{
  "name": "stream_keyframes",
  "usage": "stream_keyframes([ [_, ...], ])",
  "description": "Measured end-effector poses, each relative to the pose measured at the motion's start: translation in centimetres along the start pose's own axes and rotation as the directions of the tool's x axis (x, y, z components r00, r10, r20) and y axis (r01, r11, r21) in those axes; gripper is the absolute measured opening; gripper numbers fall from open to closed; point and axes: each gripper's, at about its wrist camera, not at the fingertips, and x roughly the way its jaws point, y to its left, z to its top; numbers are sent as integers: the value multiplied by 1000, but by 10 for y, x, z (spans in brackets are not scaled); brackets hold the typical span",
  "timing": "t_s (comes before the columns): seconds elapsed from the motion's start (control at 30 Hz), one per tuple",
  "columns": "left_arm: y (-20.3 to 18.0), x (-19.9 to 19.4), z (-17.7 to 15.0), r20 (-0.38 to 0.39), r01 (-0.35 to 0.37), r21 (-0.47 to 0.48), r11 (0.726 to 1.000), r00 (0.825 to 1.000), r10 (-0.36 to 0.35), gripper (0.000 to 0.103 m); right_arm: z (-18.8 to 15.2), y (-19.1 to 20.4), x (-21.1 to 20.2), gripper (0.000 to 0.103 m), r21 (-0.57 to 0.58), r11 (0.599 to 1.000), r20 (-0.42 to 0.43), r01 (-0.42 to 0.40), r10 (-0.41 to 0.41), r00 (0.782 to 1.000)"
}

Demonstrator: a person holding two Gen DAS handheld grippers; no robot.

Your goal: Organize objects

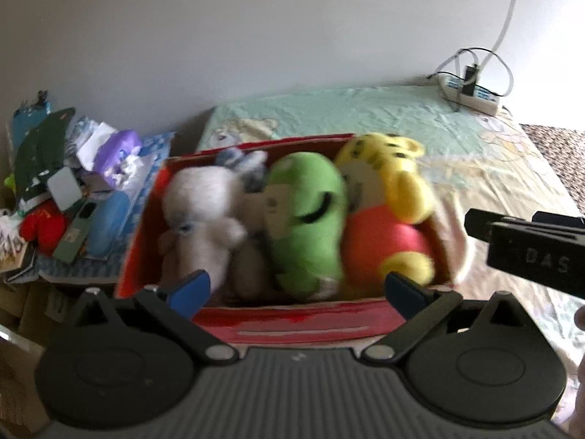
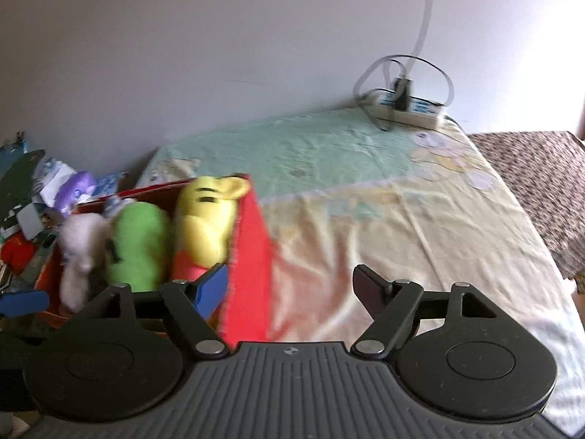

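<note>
Three plush toys fill the red box (image 1: 292, 314) on the bed sheet (image 2: 402, 219): a white toy (image 1: 204, 212) at left, a green toy (image 1: 310, 219) in the middle, a yellow tiger toy (image 1: 387, 197) at right. My left gripper (image 1: 296, 285) stands wide and empty, its fingertips framing the box's near wall, the toys just beyond them. My right gripper (image 2: 290, 285) is likewise spread and holds nothing; the box's right wall lies between its fingers, the tiger toy beside the left fingertip (image 2: 212, 285). A power strip (image 2: 406, 109) sits by the wall.

Right tool (image 2: 290, 292) open, beside red box (image 2: 252, 256).
</note>
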Motion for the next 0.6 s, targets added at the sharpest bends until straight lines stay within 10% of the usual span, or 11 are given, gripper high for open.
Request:
stream_keyframes([
  [0.6,-104,-6,-15,-20,22,38,999,1000,-21,101,-16,-86,-9,89,44,995,-52,95,-93,994],
])
